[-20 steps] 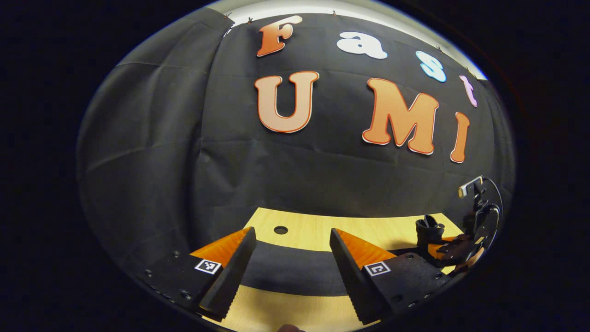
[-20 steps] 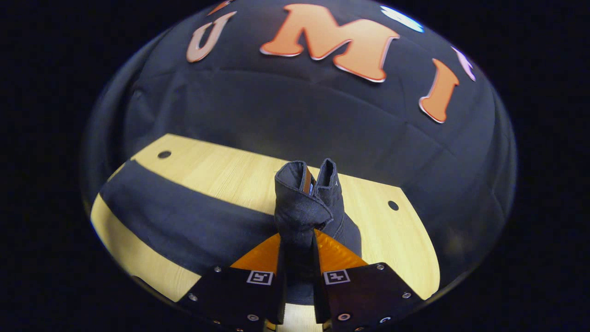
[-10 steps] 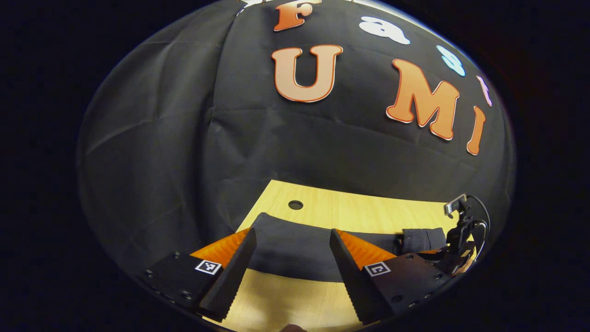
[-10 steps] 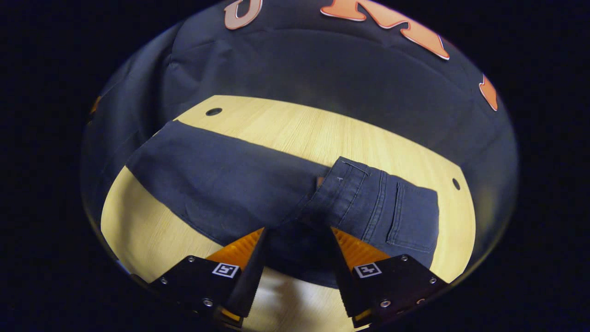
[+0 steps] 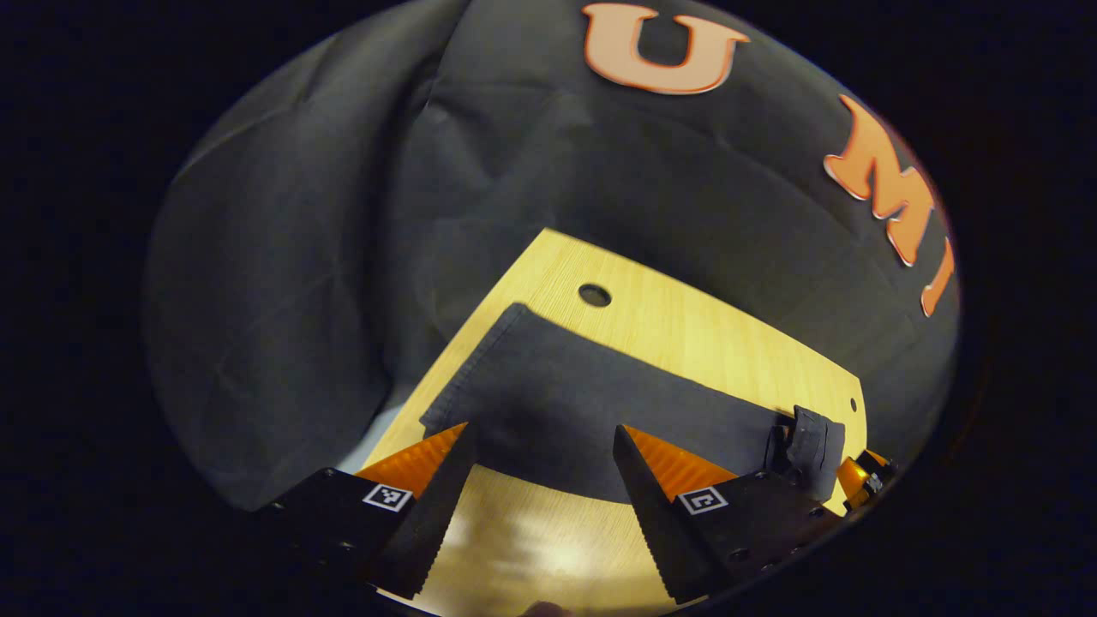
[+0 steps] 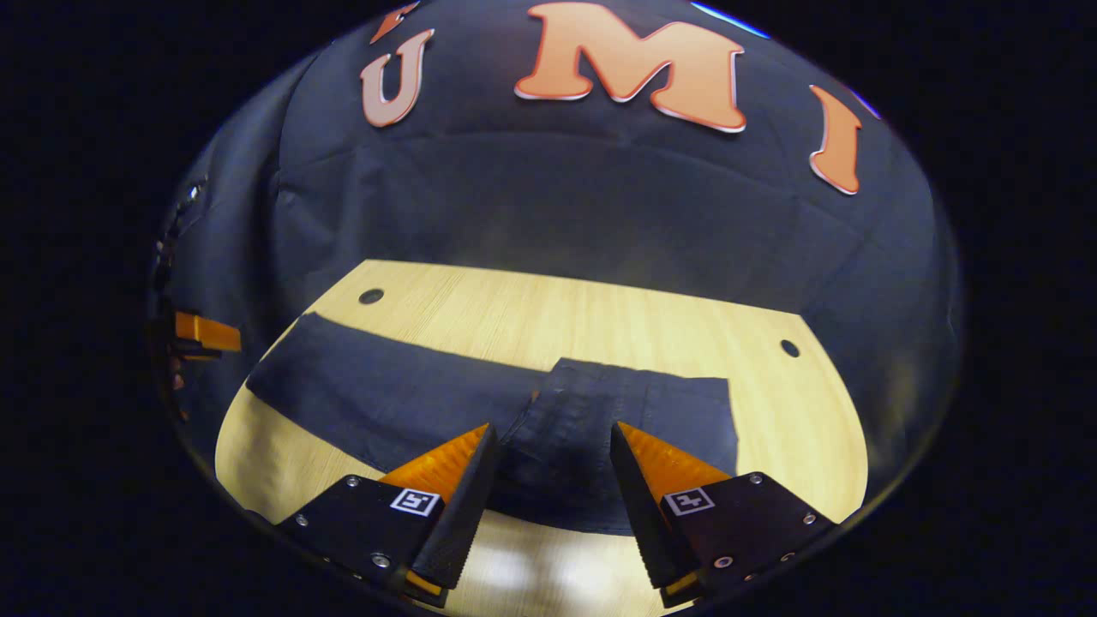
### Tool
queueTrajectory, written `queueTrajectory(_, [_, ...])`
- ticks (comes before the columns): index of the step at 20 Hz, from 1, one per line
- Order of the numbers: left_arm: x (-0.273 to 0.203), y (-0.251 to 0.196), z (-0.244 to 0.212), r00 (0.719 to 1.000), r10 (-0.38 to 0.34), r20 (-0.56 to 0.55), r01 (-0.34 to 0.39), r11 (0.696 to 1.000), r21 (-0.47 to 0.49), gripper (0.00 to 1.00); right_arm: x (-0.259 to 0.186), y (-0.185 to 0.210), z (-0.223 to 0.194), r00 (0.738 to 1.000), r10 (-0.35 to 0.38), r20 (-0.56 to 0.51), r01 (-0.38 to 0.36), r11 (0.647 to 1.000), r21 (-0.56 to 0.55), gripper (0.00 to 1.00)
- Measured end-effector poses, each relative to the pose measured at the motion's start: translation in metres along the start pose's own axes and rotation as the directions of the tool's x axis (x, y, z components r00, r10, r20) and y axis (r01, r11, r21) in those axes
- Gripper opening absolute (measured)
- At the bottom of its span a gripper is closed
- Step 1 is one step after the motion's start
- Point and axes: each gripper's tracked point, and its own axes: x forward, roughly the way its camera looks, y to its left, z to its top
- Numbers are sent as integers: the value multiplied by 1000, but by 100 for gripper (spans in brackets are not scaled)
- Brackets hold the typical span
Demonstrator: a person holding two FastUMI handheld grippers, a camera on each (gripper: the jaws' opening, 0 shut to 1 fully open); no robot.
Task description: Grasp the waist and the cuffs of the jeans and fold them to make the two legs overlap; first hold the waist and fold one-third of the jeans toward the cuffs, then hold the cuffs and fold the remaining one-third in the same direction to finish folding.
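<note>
Dark blue jeans point(image 6: 403, 403) lie lengthwise on the wooden table point(image 6: 557, 308), legs overlapped. The waist part point(image 6: 651, 403) is folded over flat onto the legs. My right gripper point(image 6: 552, 428) is open just in front of that folded waist, touching nothing. In the left gripper view the cuff end point(image 5: 480, 368) lies at the table's left edge, and the folded waist point(image 5: 814, 441) shows far right. My left gripper point(image 5: 542, 433) is open, hovering over the near edge of the jeans point(image 5: 600, 403) close to the cuffs.
The table has small round holes point(image 5: 594, 296) point(image 6: 789, 348) near its back corners. Black cloth walls rise close behind and beside it. Bare wood point(image 5: 531, 548) lies between the jeans and the front edge. The left gripper point(image 6: 201, 332) shows at the far left of the right gripper view.
My right gripper laid the waist down onto the legs, opened, let go and drew back. My left gripper tilted downward and moved nearer the cuff end, staying open.
</note>
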Motion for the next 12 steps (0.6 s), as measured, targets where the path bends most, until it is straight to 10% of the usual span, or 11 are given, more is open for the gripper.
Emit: queueTrajectory(12, [92,53,-30,924,205,-323,-247,964,-94,97,-116,-86,40,939,-282,197,265,958,109,91])
